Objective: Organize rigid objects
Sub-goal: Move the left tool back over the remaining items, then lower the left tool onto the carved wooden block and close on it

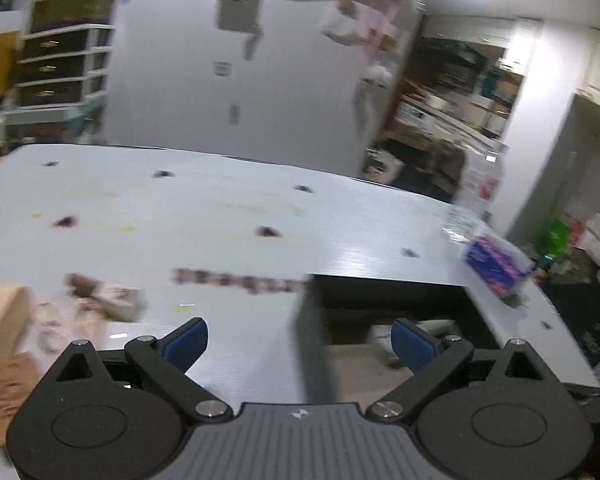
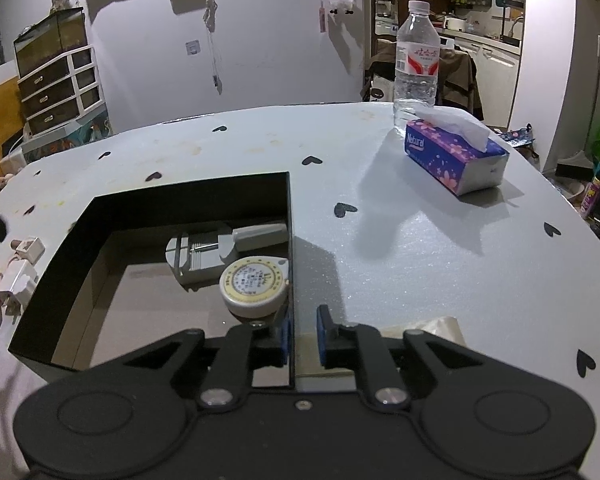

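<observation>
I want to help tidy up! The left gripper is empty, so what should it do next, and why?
Probably swing the left gripper toward the white plugs lying outside the black box. Its jaws are wide open and empty, and those plugs aren't packed yet.

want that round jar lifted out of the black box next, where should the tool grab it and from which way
Grip the round jar across its white lid rim, coming from above. It stands upright close against the black box wall, beside a grey gadget, so side approach looks blocked.
</observation>
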The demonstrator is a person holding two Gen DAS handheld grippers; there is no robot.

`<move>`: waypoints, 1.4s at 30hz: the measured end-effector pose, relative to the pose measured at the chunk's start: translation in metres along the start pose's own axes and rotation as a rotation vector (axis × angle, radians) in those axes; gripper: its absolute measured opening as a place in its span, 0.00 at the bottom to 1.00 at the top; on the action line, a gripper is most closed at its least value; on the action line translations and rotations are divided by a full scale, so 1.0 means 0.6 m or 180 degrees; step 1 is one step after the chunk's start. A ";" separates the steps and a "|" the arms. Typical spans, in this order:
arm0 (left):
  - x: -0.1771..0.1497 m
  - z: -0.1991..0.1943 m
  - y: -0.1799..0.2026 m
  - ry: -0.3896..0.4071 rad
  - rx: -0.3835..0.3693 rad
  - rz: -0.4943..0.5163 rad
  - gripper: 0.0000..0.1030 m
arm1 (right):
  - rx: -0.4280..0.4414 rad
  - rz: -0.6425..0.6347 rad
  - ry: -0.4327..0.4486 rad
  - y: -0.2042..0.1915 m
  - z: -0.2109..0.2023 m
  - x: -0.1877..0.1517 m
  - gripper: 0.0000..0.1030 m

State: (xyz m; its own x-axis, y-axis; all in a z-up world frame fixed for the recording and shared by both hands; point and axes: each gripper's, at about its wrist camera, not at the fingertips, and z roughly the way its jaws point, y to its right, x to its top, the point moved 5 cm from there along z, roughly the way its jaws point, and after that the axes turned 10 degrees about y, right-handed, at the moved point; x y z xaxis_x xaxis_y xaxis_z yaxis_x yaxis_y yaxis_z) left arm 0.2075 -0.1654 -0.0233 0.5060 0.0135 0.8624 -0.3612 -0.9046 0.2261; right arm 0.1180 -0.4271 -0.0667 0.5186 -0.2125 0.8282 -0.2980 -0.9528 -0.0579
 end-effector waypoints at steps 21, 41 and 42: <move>-0.060 -0.051 -0.242 -0.0049 0.1326 -0.0725 0.95 | 0.0078 0.0019 0.0174 0.009 -0.014 0.008 0.24; -0.068 -0.049 -0.284 0.0077 0.1784 -0.0804 0.95 | 0.0063 -0.0170 0.0136 -0.009 -0.007 0.012 0.06; -0.068 -0.050 -0.283 0.0080 0.1792 -0.0811 0.95 | 0.0050 -0.0216 0.0132 -0.013 -0.007 0.012 0.03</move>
State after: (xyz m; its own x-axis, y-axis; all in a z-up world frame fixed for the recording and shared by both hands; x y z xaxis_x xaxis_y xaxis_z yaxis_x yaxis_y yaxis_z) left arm 0.2248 0.0007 -0.0835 0.5009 0.2624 0.8248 0.2407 -0.9576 0.1585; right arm 0.1207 -0.4205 -0.0581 0.5034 -0.1385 0.8529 -0.2504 -0.9681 -0.0094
